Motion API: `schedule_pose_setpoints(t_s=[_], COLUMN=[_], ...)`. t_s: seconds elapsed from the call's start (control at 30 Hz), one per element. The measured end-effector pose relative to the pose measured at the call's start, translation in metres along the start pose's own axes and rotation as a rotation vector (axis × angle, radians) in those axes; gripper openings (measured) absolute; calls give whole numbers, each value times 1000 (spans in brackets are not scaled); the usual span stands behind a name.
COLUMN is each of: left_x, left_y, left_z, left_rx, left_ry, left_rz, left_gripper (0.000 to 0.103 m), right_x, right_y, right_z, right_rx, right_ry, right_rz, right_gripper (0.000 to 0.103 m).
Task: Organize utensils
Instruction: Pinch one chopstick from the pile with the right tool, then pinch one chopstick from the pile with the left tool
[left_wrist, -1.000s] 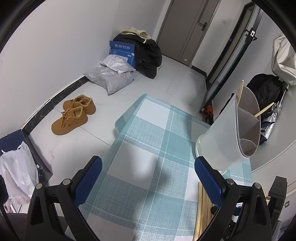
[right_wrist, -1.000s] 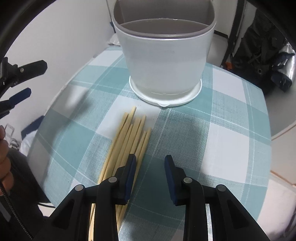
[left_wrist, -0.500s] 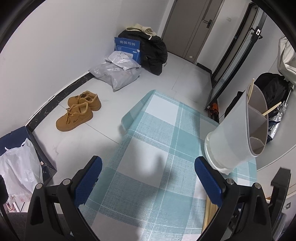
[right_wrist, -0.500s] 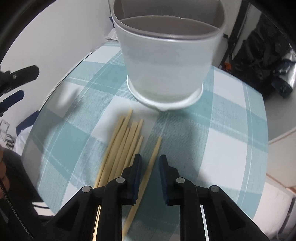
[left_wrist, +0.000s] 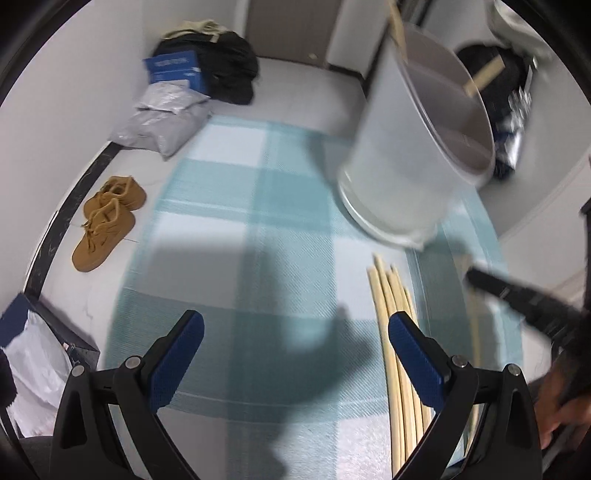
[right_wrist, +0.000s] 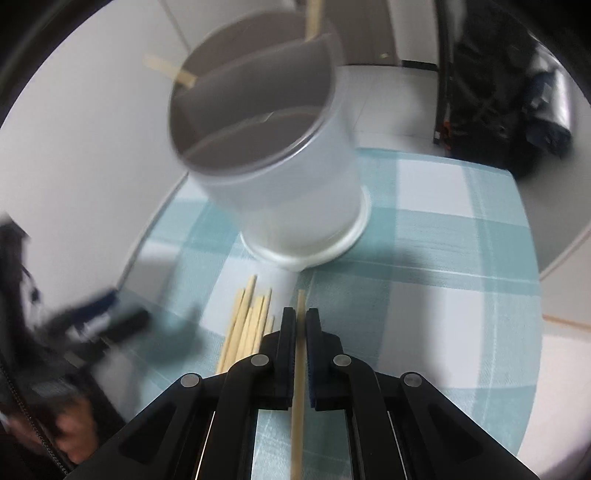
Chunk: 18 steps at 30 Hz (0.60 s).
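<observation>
A pale, divided utensil holder (right_wrist: 295, 192) stands on the checked teal tablecloth (right_wrist: 443, 258), with two chopsticks (right_wrist: 170, 70) leaning inside it. My right gripper (right_wrist: 300, 314) closes tight on a single wooden chopstick (right_wrist: 297, 424), its pads pressing it; the tip pokes out toward the holder. Several loose chopsticks (right_wrist: 247, 325) lie on the cloth just left of it. My left gripper (left_wrist: 295, 332) hangs open over bare cloth, its right finger beside that pile of chopsticks (left_wrist: 384, 295). In the left wrist view the holder (left_wrist: 399, 155) is ahead to the right and the right gripper (left_wrist: 472, 275) is a blur.
Tan shoes (left_wrist: 107, 221), grey parcels (left_wrist: 166, 118) and a black bag with a blue box (left_wrist: 221, 66) lie on the floor beyond the table's left edge. A white plastic bag (left_wrist: 33, 369) sits near left. A dark backpack (right_wrist: 498, 92) stands behind the table.
The right jaws have shut on one chopstick and lifted it off the cloth, away from the pile. The left gripper has swung lower and rightward, bringing pile and holder closer.
</observation>
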<state>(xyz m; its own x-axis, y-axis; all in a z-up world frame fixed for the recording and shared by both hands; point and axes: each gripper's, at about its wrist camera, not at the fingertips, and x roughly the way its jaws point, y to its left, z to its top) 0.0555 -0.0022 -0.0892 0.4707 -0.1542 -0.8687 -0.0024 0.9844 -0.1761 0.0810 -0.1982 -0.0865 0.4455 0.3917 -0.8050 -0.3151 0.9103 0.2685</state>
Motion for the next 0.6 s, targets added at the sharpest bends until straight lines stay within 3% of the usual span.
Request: schedule_pose_setpoints(t_s=[0.33, 0.37, 0.6], left_x=[10, 11, 14], left_y=[-10, -10, -26], left_z=[-11, -12, -17], left_rx=[16, 11, 98], left_ry=[70, 78, 73], left_rz=[2, -2, 92], left_gripper=[97, 97, 98], right_x=[-54, -50, -43], right_y=[-47, -46, -69], right_z=[-19, -7, -23], right_rx=[229, 241, 284], right_ry=[-167, -177, -222], right_rz=[249, 257, 263], right_gripper=[4, 4, 4])
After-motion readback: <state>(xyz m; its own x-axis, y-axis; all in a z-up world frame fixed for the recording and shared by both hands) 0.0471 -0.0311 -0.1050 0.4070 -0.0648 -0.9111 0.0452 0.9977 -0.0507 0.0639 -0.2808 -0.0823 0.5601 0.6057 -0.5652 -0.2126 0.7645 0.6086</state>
